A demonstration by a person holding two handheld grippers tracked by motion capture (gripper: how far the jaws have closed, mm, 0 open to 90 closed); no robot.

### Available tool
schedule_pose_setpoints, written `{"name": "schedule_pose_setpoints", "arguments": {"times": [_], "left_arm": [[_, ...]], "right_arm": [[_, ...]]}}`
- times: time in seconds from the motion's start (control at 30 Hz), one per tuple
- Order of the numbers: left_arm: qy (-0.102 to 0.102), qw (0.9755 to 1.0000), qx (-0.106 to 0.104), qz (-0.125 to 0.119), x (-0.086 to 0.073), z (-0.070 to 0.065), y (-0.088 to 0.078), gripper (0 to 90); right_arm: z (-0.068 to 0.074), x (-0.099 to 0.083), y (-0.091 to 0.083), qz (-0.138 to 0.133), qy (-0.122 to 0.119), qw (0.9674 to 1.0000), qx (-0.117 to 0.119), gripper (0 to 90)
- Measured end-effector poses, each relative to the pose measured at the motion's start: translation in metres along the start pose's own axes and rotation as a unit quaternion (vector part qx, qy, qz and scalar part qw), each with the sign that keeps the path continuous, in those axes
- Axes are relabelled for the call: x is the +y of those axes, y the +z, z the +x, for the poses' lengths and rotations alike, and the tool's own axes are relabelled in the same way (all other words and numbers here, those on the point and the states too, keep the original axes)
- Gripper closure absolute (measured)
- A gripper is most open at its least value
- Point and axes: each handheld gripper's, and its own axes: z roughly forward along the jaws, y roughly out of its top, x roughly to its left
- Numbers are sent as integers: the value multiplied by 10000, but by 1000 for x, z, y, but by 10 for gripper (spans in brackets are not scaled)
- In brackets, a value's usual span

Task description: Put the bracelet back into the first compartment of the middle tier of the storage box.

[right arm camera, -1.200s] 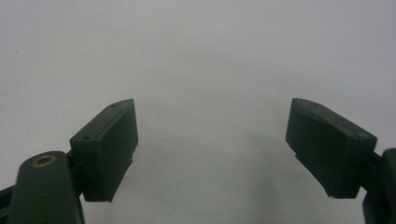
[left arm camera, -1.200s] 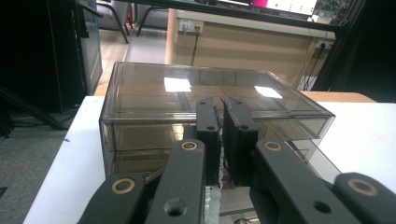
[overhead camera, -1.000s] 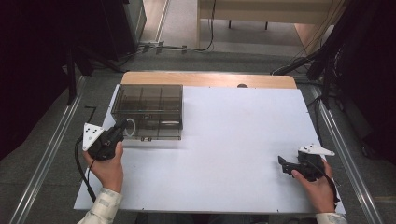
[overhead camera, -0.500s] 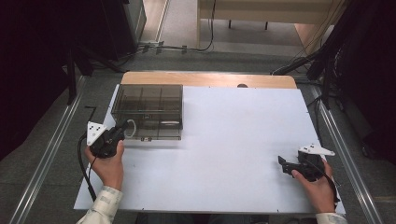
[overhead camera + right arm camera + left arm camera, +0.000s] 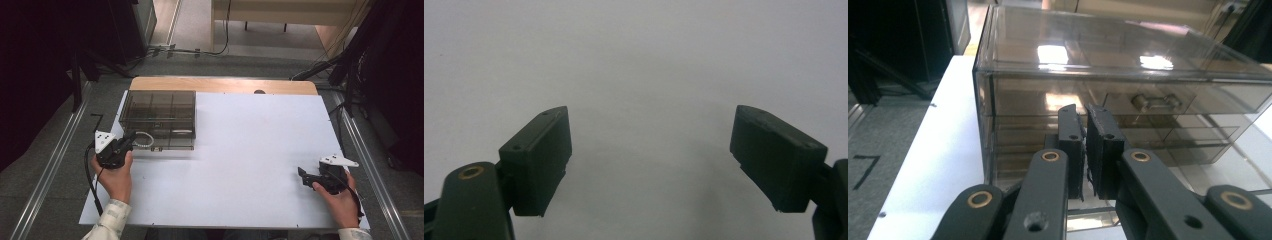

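We are looking down on a white table [image 5: 240, 165] whose far edge is showing a strip of bare wood [image 5: 225, 85]. Grey floor with metal rails [image 5: 47, 170] is running along both sides of it.

On the far left part of the table we are seeing a smoky transparent drawer box [image 5: 157, 119], sitting upright and square to the table edge. In the left gripper view the drawer box [image 5: 1128, 75] is rising close ahead, its glossy top catching ceiling lights; one drawer front is carrying a small bar handle [image 5: 1155, 102], to the right of the jaws and apart from them.

At the lower left we are finding the person's left hand [image 5: 115, 177], with a pale sleeve cuff [image 5: 112, 215] below it. It is holding the left gripper [image 5: 131, 137] right at the near left corner of the drawer box, beside a white ring-shaped piece [image 5: 145, 140] at the box front. In its own view the left gripper [image 5: 1087, 131] is pressing its jaws together, nearly meeting, against the lower front of the box; we cannot tell whether anything is caught between them.

At the lower right, the right hand [image 5: 340, 200] is holding the right gripper [image 5: 302, 175] low over bare table, well apart from the box. In its own view the right gripper [image 5: 651, 150] is keeping its jaws spread wide over plain white surface.
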Motion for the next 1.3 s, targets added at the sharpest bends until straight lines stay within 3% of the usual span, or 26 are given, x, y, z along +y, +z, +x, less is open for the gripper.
{"name": "schedule_pose_setpoints", "arguments": {"times": [0.97,1.17,1.3], "left_arm": [[-172,9982,557,97,-5,22,6,852],[-292,9973,656,173,-6,24,9,568],[-308,9972,661,138,-6,23,7,540]], "right_arm": [[0,0,0,-1,7,10000,1,154],[0,-1,-1,-7,9,10000,-2,154],[0,-1,-1,-18,20,10000,-5,154]]}}
